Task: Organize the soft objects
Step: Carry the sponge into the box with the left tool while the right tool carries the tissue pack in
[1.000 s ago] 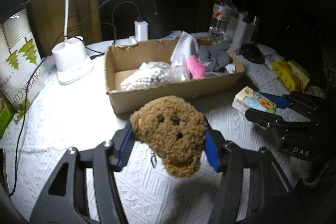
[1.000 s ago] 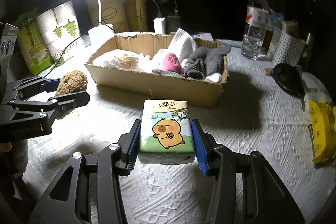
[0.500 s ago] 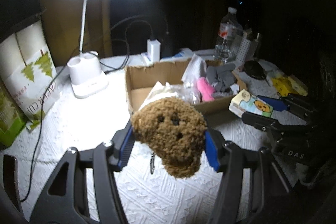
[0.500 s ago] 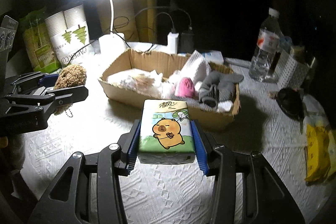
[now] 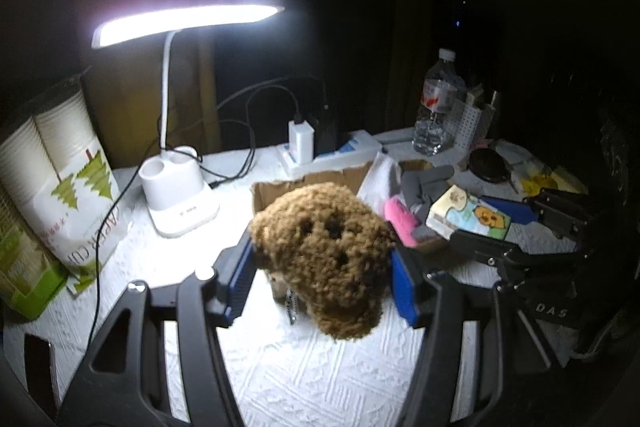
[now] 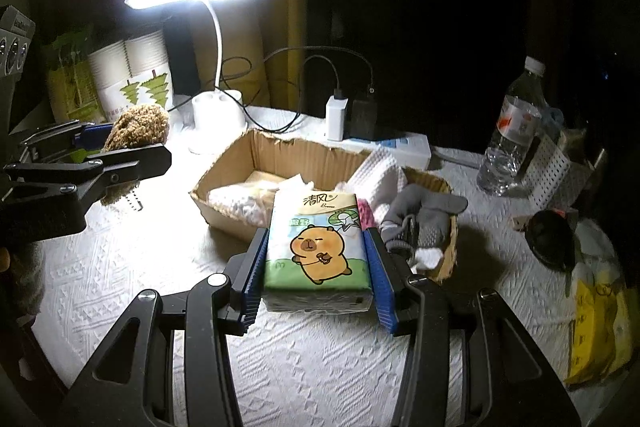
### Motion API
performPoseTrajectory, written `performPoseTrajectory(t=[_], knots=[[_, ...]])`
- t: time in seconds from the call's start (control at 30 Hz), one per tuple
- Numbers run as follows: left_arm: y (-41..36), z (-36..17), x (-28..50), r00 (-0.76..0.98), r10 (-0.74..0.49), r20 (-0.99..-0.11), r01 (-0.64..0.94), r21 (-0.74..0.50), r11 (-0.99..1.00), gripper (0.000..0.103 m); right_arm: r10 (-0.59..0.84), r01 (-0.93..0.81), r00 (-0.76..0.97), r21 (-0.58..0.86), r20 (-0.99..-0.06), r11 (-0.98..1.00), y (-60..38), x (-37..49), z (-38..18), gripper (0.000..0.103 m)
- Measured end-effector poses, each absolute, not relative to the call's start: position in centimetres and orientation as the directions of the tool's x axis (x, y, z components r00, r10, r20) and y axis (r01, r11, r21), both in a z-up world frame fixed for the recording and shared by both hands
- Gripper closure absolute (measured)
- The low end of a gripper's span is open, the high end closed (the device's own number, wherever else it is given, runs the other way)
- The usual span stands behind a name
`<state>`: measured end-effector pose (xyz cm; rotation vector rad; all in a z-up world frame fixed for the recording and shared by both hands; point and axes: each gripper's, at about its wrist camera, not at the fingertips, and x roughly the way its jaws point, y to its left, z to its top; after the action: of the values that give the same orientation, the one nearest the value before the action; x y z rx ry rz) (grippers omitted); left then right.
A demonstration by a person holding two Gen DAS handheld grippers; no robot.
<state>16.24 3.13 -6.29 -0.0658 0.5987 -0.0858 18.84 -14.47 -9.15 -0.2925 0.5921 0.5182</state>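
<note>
Plush toy (image 5: 324, 251) pinched between left claw (image 5: 320, 277) pads.

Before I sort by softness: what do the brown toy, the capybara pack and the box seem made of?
Brown toy: curly plush pile, matte, probably synthetic.
Capybara pack: tissues, apparently, in glossy printed plastic film; it catches the lamplight.
Box: plain brown corrugated cardboard, with ragged torn edges.

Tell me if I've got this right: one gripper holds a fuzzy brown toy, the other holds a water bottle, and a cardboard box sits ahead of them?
Not quite. The right gripper holds a tissue pack with a cartoon capybara, as the right wrist view shows; the water bottle stands on the table. The rest is right.
</note>
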Motion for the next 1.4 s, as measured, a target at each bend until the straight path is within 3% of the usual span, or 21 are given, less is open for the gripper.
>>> performPoseTrajectory(t=[0.63, 1.4], knots=[[4.4, -5.5, 20.4, 0.843, -0.102, -0.528, 0.057, -0.101, 0.993, 0.044, 0.402, -0.553, 0.710, -0.105, -0.578, 0.826, -12.2, 22.9, -8.0, 0.054], [5.5, -12.5, 27.8, 0.757, -0.121, -0.643, 0.028, -0.152, 0.988, 0.042, 0.435, -0.581, 0.631, -0.019, -0.642, 0.814, -10.3, 30.1, -12.3, 0.054]])
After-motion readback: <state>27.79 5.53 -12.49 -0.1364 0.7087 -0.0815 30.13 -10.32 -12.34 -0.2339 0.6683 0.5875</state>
